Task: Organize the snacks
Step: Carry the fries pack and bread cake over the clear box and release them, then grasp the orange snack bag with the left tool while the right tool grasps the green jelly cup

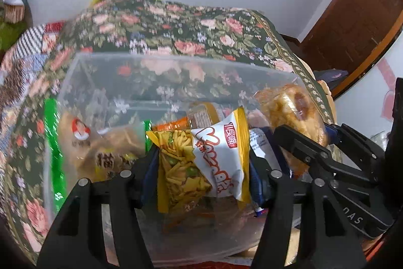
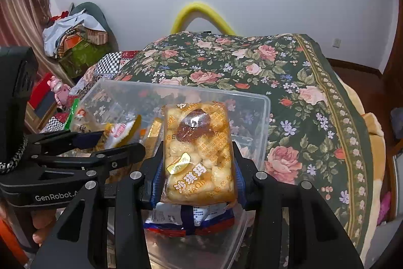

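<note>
A clear plastic bin [image 1: 176,62] [image 2: 262,102] sits on a floral bedspread and holds several snack packs. My left gripper [image 1: 201,165] is shut on a yellow and white snack packet [image 1: 201,158] and holds it over the bin; it shows at the left of the right wrist view [image 2: 121,138]. My right gripper [image 2: 199,168] is shut on a clear-wrapped puffed rice cake [image 2: 199,150] above the bin's near right part; the cake also shows in the left wrist view [image 1: 292,112]. A green-edged biscuit pack [image 1: 100,143] lies in the bin's left side.
The floral bedspread [image 2: 289,72] spreads behind and to the right of the bin. A blue and white pack [image 2: 191,218] lies in the bin under the rice cake. A yellow curved bar [image 2: 201,9] rises behind the bed. Piled clothes [image 2: 75,32] sit far left.
</note>
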A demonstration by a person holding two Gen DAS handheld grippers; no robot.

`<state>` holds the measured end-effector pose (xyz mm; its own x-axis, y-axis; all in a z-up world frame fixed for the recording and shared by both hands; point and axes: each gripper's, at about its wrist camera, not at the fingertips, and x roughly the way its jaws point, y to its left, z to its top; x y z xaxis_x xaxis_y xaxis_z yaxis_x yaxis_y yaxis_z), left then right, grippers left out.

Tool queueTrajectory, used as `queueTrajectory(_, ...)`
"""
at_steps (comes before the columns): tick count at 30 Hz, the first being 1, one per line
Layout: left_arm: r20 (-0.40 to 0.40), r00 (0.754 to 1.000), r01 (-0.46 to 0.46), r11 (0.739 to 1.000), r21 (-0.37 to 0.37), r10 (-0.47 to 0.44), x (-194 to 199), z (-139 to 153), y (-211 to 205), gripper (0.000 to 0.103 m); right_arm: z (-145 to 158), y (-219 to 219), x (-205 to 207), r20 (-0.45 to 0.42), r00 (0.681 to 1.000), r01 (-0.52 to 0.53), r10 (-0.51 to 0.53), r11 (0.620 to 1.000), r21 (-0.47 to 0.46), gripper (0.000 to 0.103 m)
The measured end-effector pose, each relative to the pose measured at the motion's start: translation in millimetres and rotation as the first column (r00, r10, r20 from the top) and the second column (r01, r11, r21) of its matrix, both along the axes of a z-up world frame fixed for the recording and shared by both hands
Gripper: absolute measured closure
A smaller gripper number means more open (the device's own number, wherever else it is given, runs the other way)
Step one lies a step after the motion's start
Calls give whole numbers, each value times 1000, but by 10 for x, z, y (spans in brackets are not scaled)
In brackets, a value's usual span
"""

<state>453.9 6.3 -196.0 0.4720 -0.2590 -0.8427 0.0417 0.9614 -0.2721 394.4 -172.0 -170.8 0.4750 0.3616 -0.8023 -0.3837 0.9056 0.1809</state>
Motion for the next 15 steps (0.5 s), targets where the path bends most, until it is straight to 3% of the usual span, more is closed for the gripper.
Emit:
queueTrajectory(4, 6, 1000, 1, 1000, -6, -1, -53, 6, 5, 40, 53, 20, -46, 20, 1000, -1, 1, 1000, -24, 59)
queueTrajectory(9, 90, 996, 9, 994, 106, -19, -239, 185, -91, 36, 197, 36, -182, 70, 998, -3, 6, 999, -54, 53)
queueTrajectory(15, 165, 985, 15, 987, 163, -42, -500, 514, -93, 34, 461, 8, -406, 119, 993, -6, 12, 999, -51, 53)
